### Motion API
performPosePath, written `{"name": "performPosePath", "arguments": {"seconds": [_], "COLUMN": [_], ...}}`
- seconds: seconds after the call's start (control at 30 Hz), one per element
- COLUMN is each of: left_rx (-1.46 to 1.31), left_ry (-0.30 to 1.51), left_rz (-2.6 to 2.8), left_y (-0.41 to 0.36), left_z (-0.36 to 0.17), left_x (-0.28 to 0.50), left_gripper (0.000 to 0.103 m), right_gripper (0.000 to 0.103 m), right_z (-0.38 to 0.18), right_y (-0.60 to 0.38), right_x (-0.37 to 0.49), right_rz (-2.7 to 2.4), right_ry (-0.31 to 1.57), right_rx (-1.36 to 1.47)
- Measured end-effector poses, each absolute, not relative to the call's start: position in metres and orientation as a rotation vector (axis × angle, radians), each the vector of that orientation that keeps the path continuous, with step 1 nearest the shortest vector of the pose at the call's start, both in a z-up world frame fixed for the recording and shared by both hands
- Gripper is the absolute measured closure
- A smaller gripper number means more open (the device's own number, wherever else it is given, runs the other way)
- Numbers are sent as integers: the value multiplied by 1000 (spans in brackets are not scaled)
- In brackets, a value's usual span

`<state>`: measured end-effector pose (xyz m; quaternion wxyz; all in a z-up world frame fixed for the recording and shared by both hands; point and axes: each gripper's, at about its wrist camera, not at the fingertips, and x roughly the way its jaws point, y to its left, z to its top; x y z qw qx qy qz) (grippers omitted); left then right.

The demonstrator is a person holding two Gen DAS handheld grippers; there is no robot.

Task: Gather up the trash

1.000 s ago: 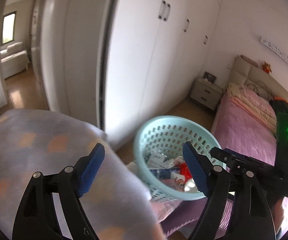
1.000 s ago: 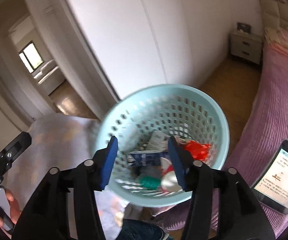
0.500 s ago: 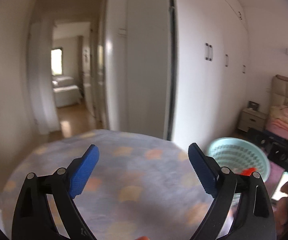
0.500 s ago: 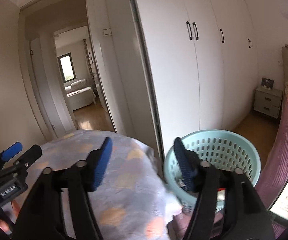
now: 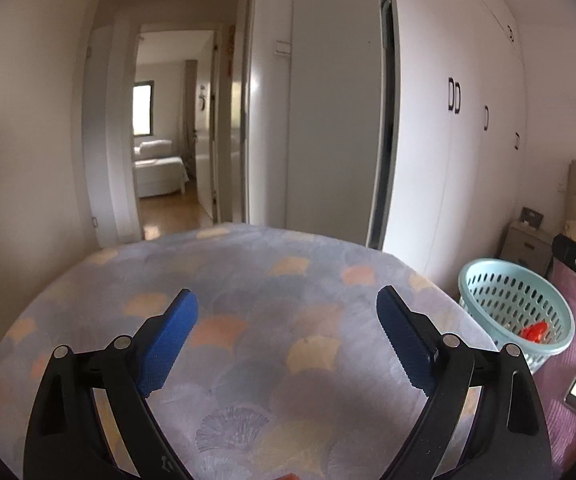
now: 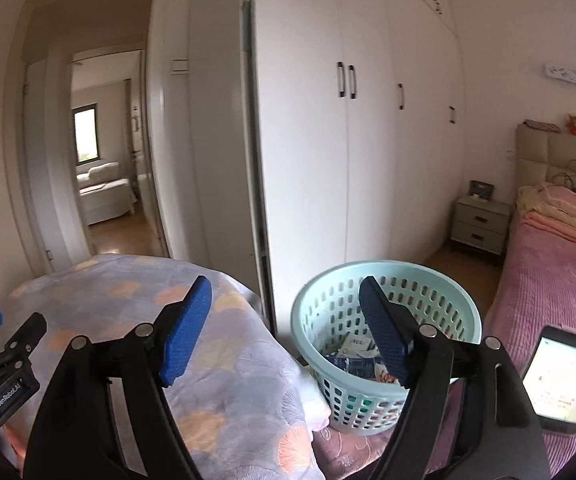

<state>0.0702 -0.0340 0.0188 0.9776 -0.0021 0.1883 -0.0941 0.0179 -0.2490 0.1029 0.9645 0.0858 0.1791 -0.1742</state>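
Observation:
A pale blue perforated basket [image 6: 388,280] stands at the bed's corner and holds trash: cartons and wrappers [image 6: 356,354]. In the left wrist view the basket [image 5: 488,276] sits at the right with a red wrapper [image 5: 533,332] inside. My left gripper [image 5: 288,336] is open and empty above a patterned lilac cover [image 5: 248,280]. My right gripper [image 6: 286,328] is open and empty, above the gap between that cover [image 6: 120,292] and the basket. No loose trash shows on the cover.
White wardrobes [image 6: 348,140] line the wall behind the basket. A doorway [image 5: 168,140] leads to another room. A pink bed [image 6: 548,272], a bedside cabinet [image 6: 480,224] and a lit phone [image 6: 564,380] are at the right.
Both grippers have lifted and tilted up from looking down into the basket. The left has swung left over the cover. The basket now lies lower and further away in both views.

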Motion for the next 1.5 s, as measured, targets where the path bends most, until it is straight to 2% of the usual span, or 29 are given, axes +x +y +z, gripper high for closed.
{"name": "performPosePath", "arguments": {"seconds": [0.93,1.5], "left_rx": [16,2], "left_ry": [463,485], "left_rz": [-188,-190], "left_y": [-32,-30], "left_z": [0,-2], "left_x": [75,79], "left_gripper": [14,14], "right_gripper": [30,31], "right_z": [95,89], "right_y": [-271,-257], "right_x": [15,20], "right_rz": [-427,-492], "right_ry": [384,390], "right_rx": [219,134]}}
